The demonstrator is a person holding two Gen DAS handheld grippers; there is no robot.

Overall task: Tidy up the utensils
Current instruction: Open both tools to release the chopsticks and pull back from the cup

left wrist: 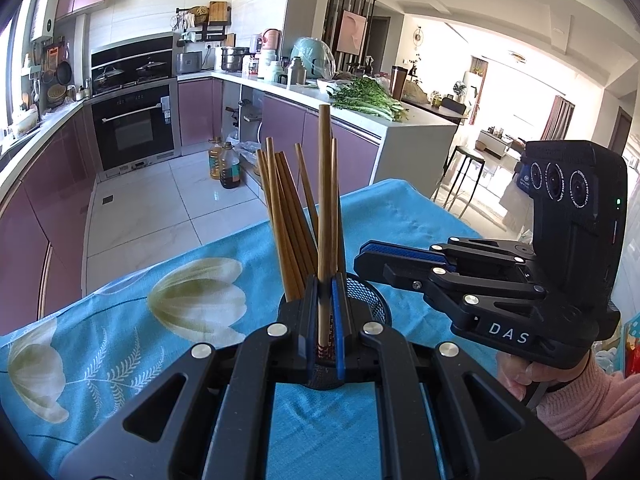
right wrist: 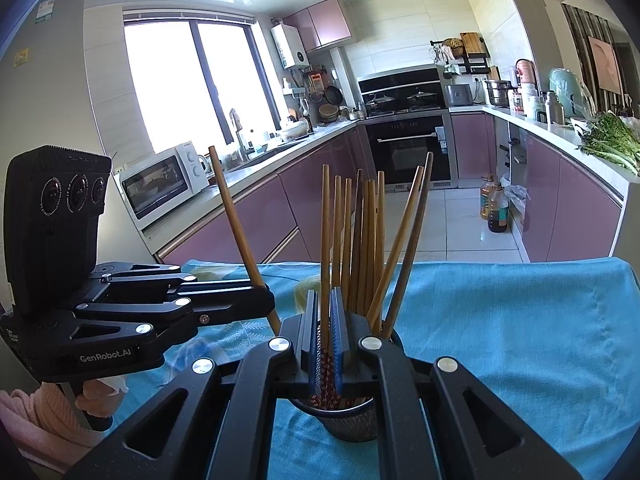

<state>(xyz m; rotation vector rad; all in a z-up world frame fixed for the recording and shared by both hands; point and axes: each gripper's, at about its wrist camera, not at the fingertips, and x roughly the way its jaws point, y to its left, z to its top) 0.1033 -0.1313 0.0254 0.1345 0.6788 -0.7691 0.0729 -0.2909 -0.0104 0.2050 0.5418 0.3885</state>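
A bundle of wooden chopsticks [right wrist: 362, 248] stands upright in a black mesh cup [right wrist: 352, 420] at the lower middle of the right wrist view, their tips fanning out toward the upper middle of the frame. The cup sits on a table covered by a blue cloth with pale flowers [left wrist: 120, 320]. In the left wrist view the left gripper [left wrist: 326, 320] fills the bottom middle, its blue-padded jaws drawn nearly together around a single chopstick [left wrist: 324, 200] that rises straight up the centre of the frame, just in front of the cup [left wrist: 370, 300]. In the right wrist view that same chopstick [right wrist: 236, 224] leans up toward the upper left, pinched in the left gripper [right wrist: 268, 300] at the left edge. The right gripper [right wrist: 324, 328] at the bottom middle has its jaws closed to a narrow gap on another chopstick [right wrist: 325, 248], directly over the cup. In the left wrist view the right gripper [left wrist: 362, 258] reaches in from the right edge, its jaws seen side on. Behind the table lies a kitchen with purple cabinets [right wrist: 472, 148], an oven [right wrist: 408, 148] and a white microwave [right wrist: 160, 184].
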